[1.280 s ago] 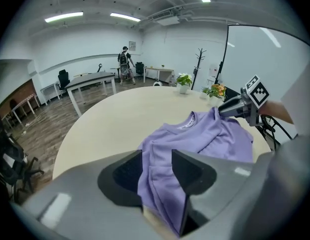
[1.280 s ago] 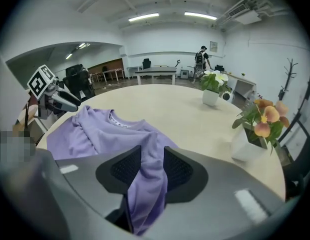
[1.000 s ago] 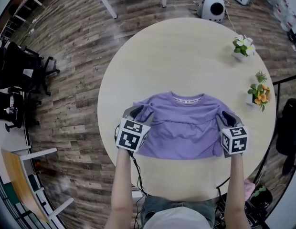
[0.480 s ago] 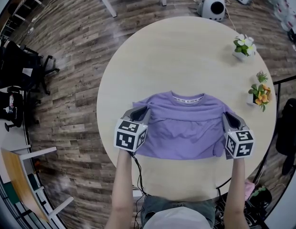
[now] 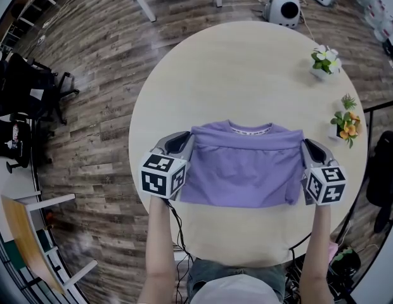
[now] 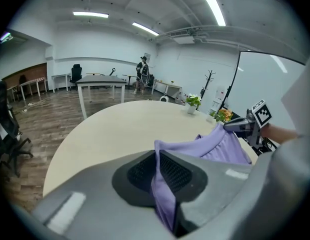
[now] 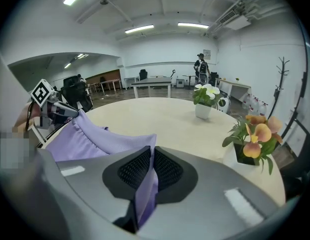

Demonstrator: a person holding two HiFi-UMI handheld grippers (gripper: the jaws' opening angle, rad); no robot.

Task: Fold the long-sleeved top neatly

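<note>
Lying on the near half of the round table (image 5: 247, 62), the purple top (image 5: 247, 170) is folded into a wide rectangle with its collar toward the table's far side. The only writing in sight is dark print on a white band (image 5: 250, 130) inside the collar, and it is too small to read. The black-and-white squares on each gripper's cube (image 5: 162, 175) are patterns, not letters.

The left gripper (image 5: 177, 143) is over the table's left side, its jaws clamped on the top's left edge. Its own view shows a fold of purple cloth pinched between the two black ribbed pads (image 6: 140, 171). The right gripper (image 5: 309, 149) is over the table's right side. Its jaws have just been closing and now press a fold of the same cloth between them. From either gripper view the cloth runs across above the table to the other gripper.

How the sleeves lie cannot be made out. The cubes cover the top's near corners in the head view. The person's forearms and head hide part of the table's near edge.

On the table's right side stand two small pots, one with white flowers (image 5: 323, 62), one with orange flowers (image 5: 344, 124). On the floor beyond the table's far edge sit two white round devices (image 5: 282, 8), the farther one cut off by the frame.
</note>
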